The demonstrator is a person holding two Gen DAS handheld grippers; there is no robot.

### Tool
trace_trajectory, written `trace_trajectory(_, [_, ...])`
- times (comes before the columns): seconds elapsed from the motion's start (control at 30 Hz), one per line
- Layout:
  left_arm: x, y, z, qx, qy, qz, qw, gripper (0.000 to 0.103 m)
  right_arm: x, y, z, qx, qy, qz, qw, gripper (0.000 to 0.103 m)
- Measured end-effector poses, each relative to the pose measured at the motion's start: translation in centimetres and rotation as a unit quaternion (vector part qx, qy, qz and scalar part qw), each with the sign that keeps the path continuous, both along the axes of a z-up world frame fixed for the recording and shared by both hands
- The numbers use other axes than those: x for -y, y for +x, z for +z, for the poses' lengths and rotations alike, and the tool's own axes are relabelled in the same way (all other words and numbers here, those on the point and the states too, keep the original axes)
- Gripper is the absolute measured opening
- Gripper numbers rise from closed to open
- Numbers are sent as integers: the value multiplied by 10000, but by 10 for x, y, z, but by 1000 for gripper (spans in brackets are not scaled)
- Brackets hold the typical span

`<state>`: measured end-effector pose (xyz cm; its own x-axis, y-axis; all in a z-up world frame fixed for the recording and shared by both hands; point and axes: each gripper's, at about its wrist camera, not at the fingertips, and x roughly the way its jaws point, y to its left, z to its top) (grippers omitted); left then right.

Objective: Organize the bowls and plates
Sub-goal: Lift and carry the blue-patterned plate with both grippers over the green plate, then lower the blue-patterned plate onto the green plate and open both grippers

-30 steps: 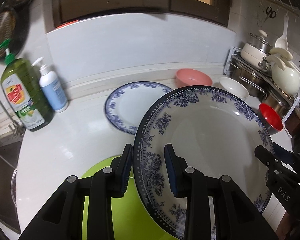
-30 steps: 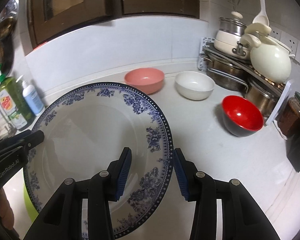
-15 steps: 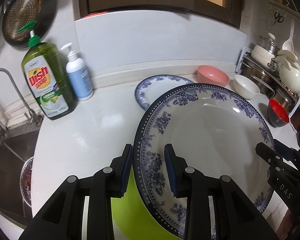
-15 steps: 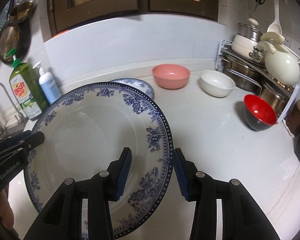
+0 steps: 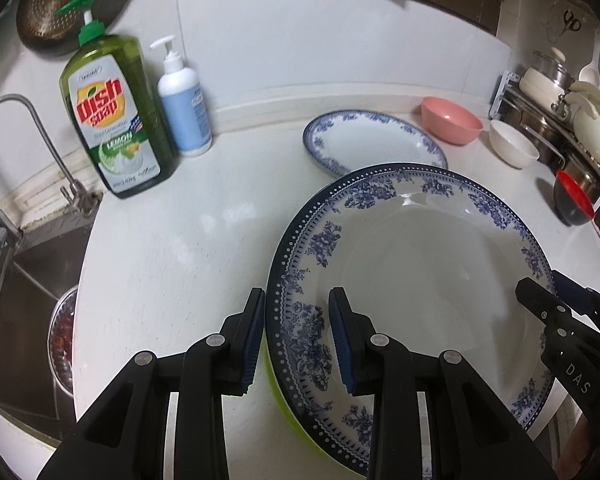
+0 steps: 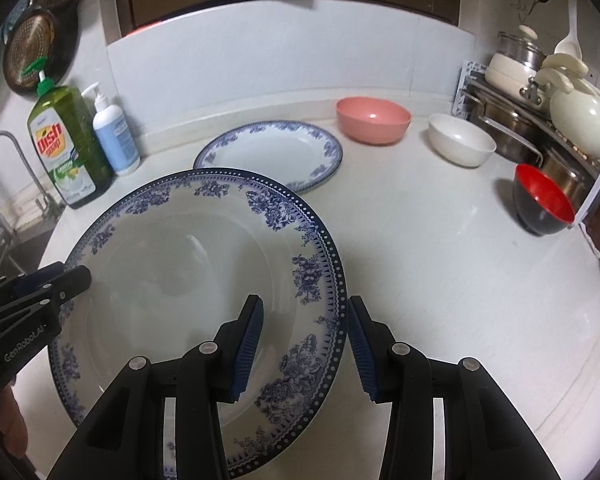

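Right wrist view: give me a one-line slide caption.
Both claws, right claw and left claw, grip opposite rims of a large blue-floral white plate above the white countertop.

**Change over the last second: large plate carried leftward and back**

The large blue-patterned plate point(image 5: 420, 272) has been drawn away from the bowls. The green plate point(image 5: 278, 396) beneath is now almost hidden. The second blue plate point(image 6: 272, 152), the dish soap bottle point(image 5: 116, 120) and the faucet point(image 5: 24, 152) have been brought into fuller view.
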<state>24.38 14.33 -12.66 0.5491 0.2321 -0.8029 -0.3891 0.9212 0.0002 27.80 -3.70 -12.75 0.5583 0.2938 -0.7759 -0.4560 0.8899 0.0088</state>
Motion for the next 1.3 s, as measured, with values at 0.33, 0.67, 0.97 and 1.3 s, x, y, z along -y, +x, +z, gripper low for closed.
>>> trace_trajectory(0.33, [-7,-4,-27,-349,-111,62,9993,33,-10,-3,-24,-285,-180,92,9994,44])
trace_trajectory(0.67, [-12,0,-41,-557,-187,69,9982,33,-14,-1,-40,-469,-317,120,9983,44])
trace_trajectory(0.97, [-10,4,-47,-659,-240,27,9975,33,-15,1,-43,-435,-463,129,9979,44])
trace_trajectory(1.3, [-6,4,-49,-647,-70,-113,9978,36,-14,2,-43,-451,-438,195,9978,45])
